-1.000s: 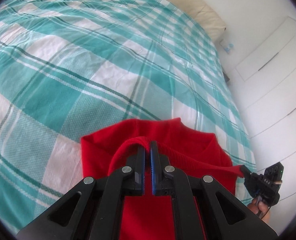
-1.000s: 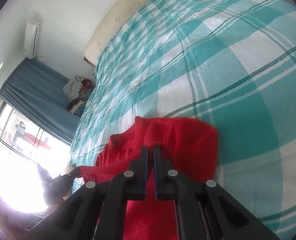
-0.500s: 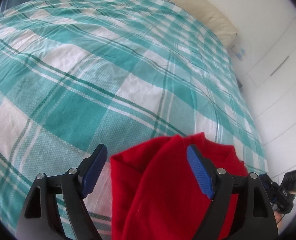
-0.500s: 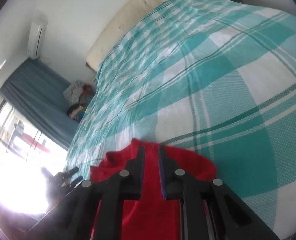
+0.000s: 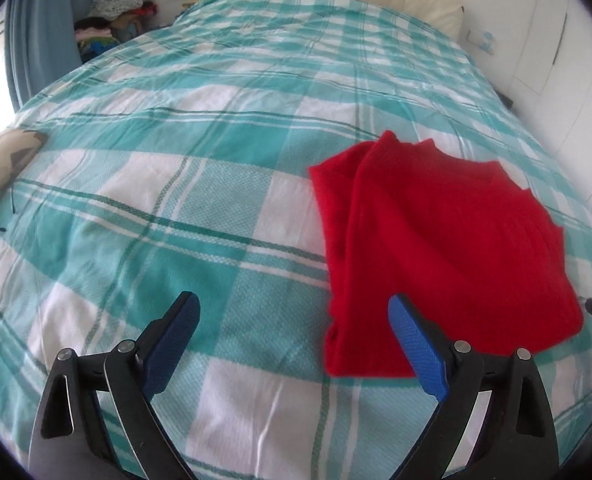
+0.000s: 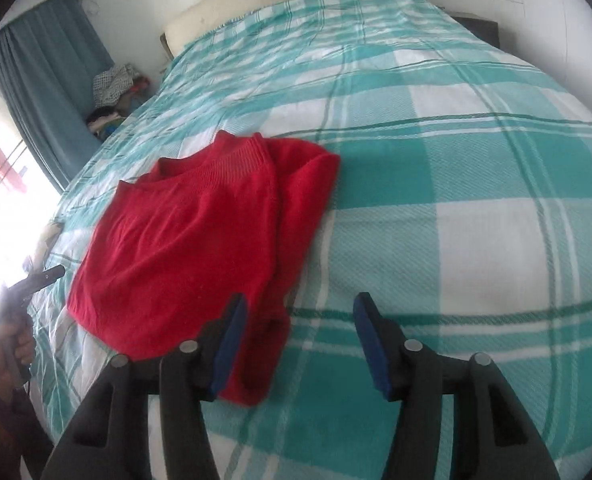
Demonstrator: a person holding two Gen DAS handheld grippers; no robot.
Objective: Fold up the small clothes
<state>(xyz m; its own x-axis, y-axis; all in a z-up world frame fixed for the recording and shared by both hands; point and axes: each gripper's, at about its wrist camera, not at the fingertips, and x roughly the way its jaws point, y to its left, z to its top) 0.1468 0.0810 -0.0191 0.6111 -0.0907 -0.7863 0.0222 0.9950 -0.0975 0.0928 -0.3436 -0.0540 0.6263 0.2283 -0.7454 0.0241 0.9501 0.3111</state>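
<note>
The red sweater (image 5: 436, 248) lies on the bed (image 5: 215, 160), on the checked cover near the foot edge. It is already folded into a compact rectangle, collar end toward twelve o'clock, with one long side doubled in over the body. In the left wrist view it sits at about two o'clock from the left gripper (image 5: 293, 340); in the right wrist view it is at ten o'clock from the right gripper (image 6: 300, 332).

Both grippers are free of the cloth. The left gripper's jaws stand wide and are opening, with only bedcover between them. The right gripper's jaws are partway apart and also opening; its left pad overlaps the sweater's near corner in the picture, but nothing is pinched.

I would judge this garment nearly finished: the side folds look done, and the edges are a little uneven at the near corner. What may be left is one more fold end to end, or a tidy-up. More clothes are heaped on a seat (image 6: 113, 96) at ten o'clock beyond the bed.
</note>
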